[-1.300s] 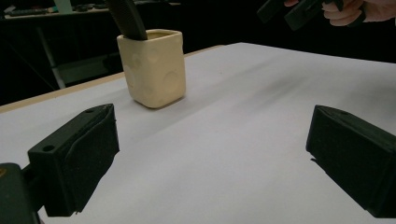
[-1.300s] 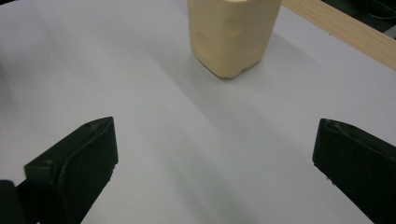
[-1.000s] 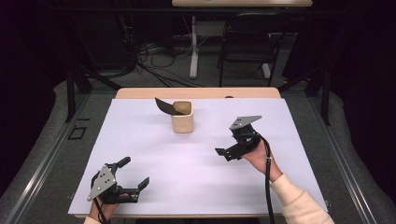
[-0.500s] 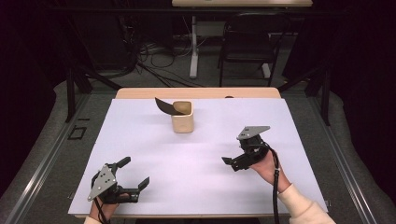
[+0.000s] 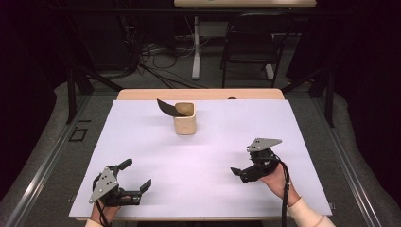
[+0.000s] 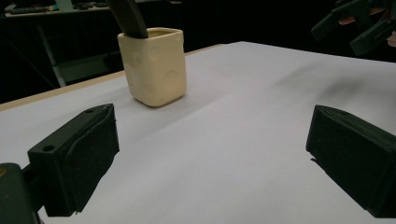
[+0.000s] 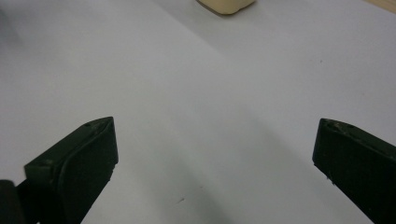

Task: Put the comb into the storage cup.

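We log that over the last second the right hand-held gripper (image 5: 249, 171) has drawn back from mid-desk toward the near edge, jaws spread and empty like the left hand-held gripper's (image 5: 131, 178) — the cream cup (image 5: 184, 118), dark utensil (image 5: 166, 107) inside, stands untouched at the desk's (image 5: 293, 127) far side.

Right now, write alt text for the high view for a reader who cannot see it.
A person holds two black grippers low over a white table, the left gripper near the front left corner, the right gripper at front right, both open and holding nothing. Farther back stands a cream square cup with a dark utensil leaning out to its left.
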Tool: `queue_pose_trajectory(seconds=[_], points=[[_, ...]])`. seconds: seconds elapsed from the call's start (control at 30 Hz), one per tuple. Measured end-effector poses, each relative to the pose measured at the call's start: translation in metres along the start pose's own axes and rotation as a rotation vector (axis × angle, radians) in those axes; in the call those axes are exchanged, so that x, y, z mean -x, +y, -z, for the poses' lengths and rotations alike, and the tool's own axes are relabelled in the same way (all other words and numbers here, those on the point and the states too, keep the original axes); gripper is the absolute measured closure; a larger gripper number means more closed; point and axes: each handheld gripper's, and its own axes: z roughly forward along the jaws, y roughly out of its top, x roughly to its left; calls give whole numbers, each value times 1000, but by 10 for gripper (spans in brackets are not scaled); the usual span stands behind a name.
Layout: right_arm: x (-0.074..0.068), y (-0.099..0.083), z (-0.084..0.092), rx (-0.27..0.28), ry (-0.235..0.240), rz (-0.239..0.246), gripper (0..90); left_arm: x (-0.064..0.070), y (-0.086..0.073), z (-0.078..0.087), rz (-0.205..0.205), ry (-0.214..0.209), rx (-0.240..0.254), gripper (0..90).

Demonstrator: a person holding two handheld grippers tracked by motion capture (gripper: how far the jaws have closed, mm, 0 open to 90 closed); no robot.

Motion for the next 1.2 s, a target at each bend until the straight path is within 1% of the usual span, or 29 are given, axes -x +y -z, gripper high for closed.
queue_pose_trajectory(seconds=[0.1, 0.27, 0.43, 0.5, 0.6, 0.73, 0.87, 0.97, 1.13, 1.2], points=[[0, -7, 2, 7, -2, -17, 0, 0, 0, 0, -1, -1, 0, 24], [-2, -19, 4, 5, 4, -28, 0, 0, 0, 0, -1, -3, -1, 23], [-3, -26, 6, 3, -4, -26, 0, 0, 0, 0, -2, -3, -3, 23], [-4, -29, 7, 13, -5, -22, 0, 0, 0, 0, -2, 1, -3, 23], [-6, -34, 8, 15, -8, -27, 0, 0, 0, 0, -3, -2, -3, 23], [-6, -41, 10, 3, -4, -24, 0, 1, 0, 0, -1, -3, -3, 23], [-7, -47, 11, 1, -2, -34, 0, 0, 0, 0, -2, -1, -3, 24], [-9, -50, 13, 8, -7, -45, 0, 0, 0, 0, -3, -3, -4, 23], [-12, -55, 15, 20, -13, -35, 0, 0, 0, 0, -2, -3, -6, 23], [-14, -57, 17, 29, -25, -33, 0, 0, 0, 0, -2, -3, -5, 24]])
